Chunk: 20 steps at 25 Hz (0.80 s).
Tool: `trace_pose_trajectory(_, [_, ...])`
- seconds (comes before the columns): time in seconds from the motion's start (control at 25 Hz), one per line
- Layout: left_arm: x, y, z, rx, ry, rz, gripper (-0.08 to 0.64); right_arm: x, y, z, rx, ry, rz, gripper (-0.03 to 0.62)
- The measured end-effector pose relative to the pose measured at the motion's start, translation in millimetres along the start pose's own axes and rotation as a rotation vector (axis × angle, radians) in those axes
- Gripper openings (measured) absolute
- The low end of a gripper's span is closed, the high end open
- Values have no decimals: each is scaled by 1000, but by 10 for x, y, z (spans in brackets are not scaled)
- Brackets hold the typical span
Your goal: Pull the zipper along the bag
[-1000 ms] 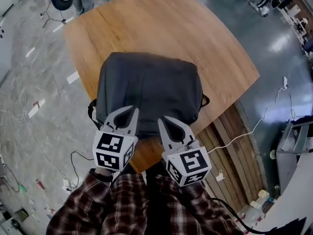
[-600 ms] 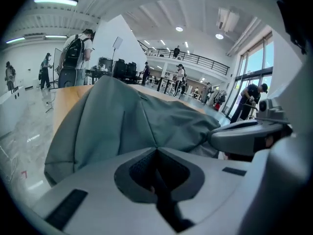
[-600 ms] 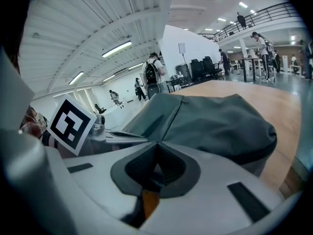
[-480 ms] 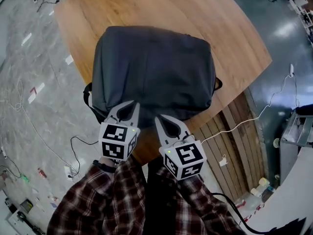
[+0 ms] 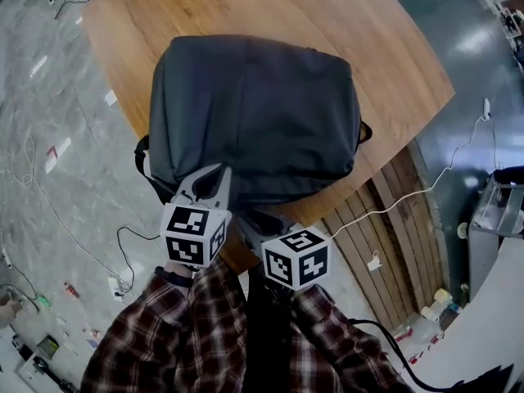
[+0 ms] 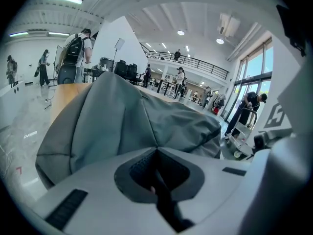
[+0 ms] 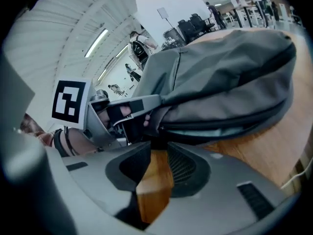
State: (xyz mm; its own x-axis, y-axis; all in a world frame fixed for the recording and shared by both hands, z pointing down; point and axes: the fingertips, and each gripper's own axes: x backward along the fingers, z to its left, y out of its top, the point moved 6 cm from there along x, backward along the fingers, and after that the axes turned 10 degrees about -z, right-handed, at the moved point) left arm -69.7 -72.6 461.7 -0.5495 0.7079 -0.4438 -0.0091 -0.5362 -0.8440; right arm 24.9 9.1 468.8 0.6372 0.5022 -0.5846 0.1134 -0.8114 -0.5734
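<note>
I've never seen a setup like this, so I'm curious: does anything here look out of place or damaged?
Nothing looks damaged or spilled. Only the bag sits right at the near corner of the table, with a strap hanging past the edge.

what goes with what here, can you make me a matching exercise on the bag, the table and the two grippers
Things:
1. bag
2. table
3. left gripper
4. right gripper

States:
a. jaws apart, wood showing between them, tips at the bag's zipper edge
b. wooden, bears the bag
c. jaws together, pinching the bag's fabric
d. dark grey, lying on the table

Pairs: 1-d, 2-b, 3-c, 4-a
</note>
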Motion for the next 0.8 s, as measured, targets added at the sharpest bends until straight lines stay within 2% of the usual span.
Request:
trace_pose_trajectory(0.36, [5,-13,19,21,-20,-11,11,-262,59,-17,-12,-29,26,94])
trace_pose_trajectory(0.6, [8,-50,5,9,-13,-23,11,-302,42,-48,-9,-28,52,79])
trace_pose_trajectory(0.72, [9,-44,2,8,-15,-30,11,-258,63,-15,51,-37,57,29])
trace_pose_trajectory(0.8, [14,-44,0,1,-16,-41,11,-222,81,9,84,-47,59,20])
